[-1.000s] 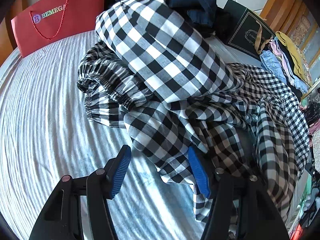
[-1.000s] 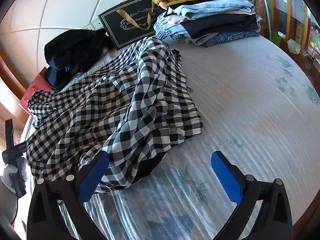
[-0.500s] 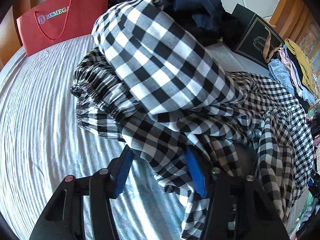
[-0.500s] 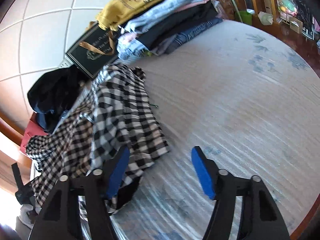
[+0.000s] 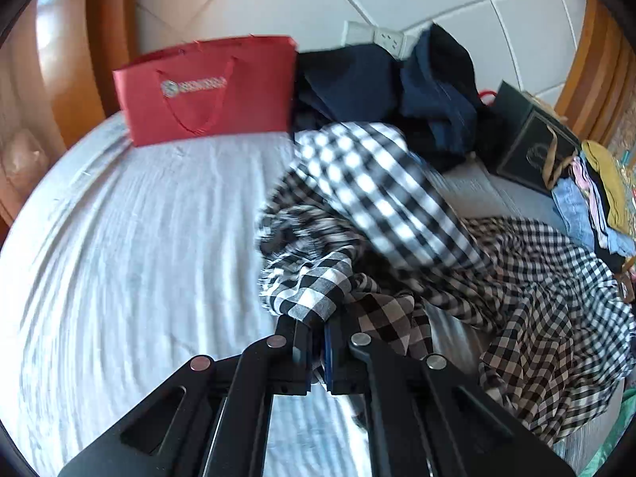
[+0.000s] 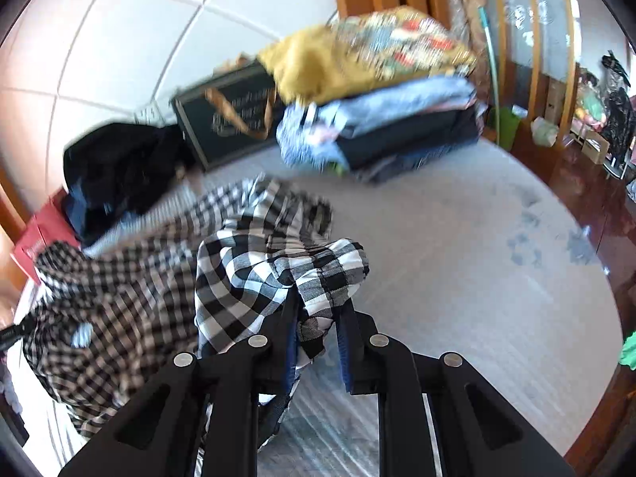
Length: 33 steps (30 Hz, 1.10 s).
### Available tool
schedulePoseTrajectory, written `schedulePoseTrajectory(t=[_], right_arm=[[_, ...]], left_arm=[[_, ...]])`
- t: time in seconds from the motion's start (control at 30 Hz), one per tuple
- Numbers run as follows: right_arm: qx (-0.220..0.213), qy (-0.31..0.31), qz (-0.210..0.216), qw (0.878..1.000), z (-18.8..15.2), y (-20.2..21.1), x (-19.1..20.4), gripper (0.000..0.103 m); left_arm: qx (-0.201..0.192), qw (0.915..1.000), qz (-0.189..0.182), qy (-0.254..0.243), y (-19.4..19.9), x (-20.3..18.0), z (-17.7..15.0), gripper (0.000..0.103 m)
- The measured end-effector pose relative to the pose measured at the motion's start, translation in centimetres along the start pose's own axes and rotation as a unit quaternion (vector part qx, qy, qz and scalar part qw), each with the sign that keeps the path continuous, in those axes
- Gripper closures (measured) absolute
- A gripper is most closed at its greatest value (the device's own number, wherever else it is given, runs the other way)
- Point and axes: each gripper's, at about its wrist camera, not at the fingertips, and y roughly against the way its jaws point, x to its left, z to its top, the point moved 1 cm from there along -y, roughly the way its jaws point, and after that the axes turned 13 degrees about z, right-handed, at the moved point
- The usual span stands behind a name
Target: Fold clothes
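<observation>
The left gripper (image 5: 318, 342), at the bottom centre of the left wrist view, has its jaws pressed together on an edge of the checked garment (image 5: 397, 214); they have just been closing. The garment spreads from there up and to the right across the pale bedcover (image 5: 139, 238), bunched and creased. Behind it, at the upper left, a red paper bag (image 5: 206, 91) stands against the wall, with a heap of dark clothes (image 5: 389, 87) beside it and a black gift bag (image 5: 528, 139) further right.

In the right wrist view the right gripper (image 6: 318, 334), low in the centre, pinches a bunched fold of the same checked garment (image 6: 246, 278); its jaws have just been closing too, with cloth between them. A stack of folded clothes (image 6: 377, 119) sits at the upper centre, topped by a yellow piece
</observation>
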Motion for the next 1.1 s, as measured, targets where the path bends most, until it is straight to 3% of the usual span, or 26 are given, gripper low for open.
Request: schedulePoseTrajectory(t=[0.1, 0.17, 0.27, 0.3, 0.33, 0.37, 0.4, 0.53, 0.63, 0.83, 0.93, 1.0, 1.1], right_arm=[[-0.047, 0.005, -0.013, 0.999, 3.2, 5.0, -0.5, 0.09], [-0.051, 0.003, -0.033, 0.998, 4.5, 6.5, -1.2, 0.09], [0.009, -0.019, -0.06, 0.998, 4.1, 5.8, -3.2, 0.087], [0.045, -0.028, -0.067, 0.996, 3.0, 4.7, -4.2, 0.085], [0.081, -0.037, -0.074, 0.993, 1.9, 3.7, -5.1, 0.076], [0.113, -0.045, -0.081, 0.989, 0.7, 2.7, -6.1, 0.072], [0.135, -0.05, -0.087, 0.986, -0.8, 2.0, -7.1, 0.072], [0.162, -0.1, -0.074, 0.979, -4.5, 1.7, -9.7, 0.069], [0.155, -0.123, -0.063, 0.978, -5.4, 2.0, -10.6, 0.039], [0.141, -0.162, -0.042, 0.976, -7.0, 2.3, -11.5, 0.038], [0.136, -0.169, -0.036, 0.976, -7.5, 2.5, -11.6, 0.037], [0.133, -0.17, -0.033, 0.976, -7.9, 2.7, -11.6, 0.034], [0.134, -0.163, -0.023, 0.977, -8.0, 2.4, -11.3, 0.024]], left_arm=[[-0.006, 0.9992, 0.028, 0.027, 2.5, 6.7, 1.6, 0.101], [-0.002, 0.9984, 0.043, 0.035, 3.6, 10.0, 1.3, 0.101], [0.024, 0.9976, 0.052, 0.039, 2.9, 14.2, 0.0, 0.093], [0.039, 0.9974, 0.05, 0.036, 1.8, 15.1, -0.8, 0.08], [0.053, 0.9972, 0.045, 0.025, 0.5, 15.5, -1.4, 0.07], [0.066, 0.9969, 0.04, 0.018, -0.6, 16.0, -2.0, 0.054], [0.073, 0.9966, 0.033, 0.016, -1.6, 16.5, -2.5, 0.052], [0.084, 0.9955, 0.039, 0.018, -3.9, 18.1, -4.0, 0.05], [0.08, 0.9942, 0.069, 0.024, -4.9, 20.1, -4.6, 0.047], [0.081, 0.9931, 0.084, -0.01, -5.5, 21.0, -6.9, 0.045], [0.079, 0.994, 0.075, 0.007, -5.2, 21.3, -8.5, 0.044], [0.081, 0.9944, 0.064, 0.024, -5.5, 21.5, -9.3, 0.036], [0.085, 0.9942, 0.064, 0.016, -6.8, 20.6, -9.6, 0.034]])
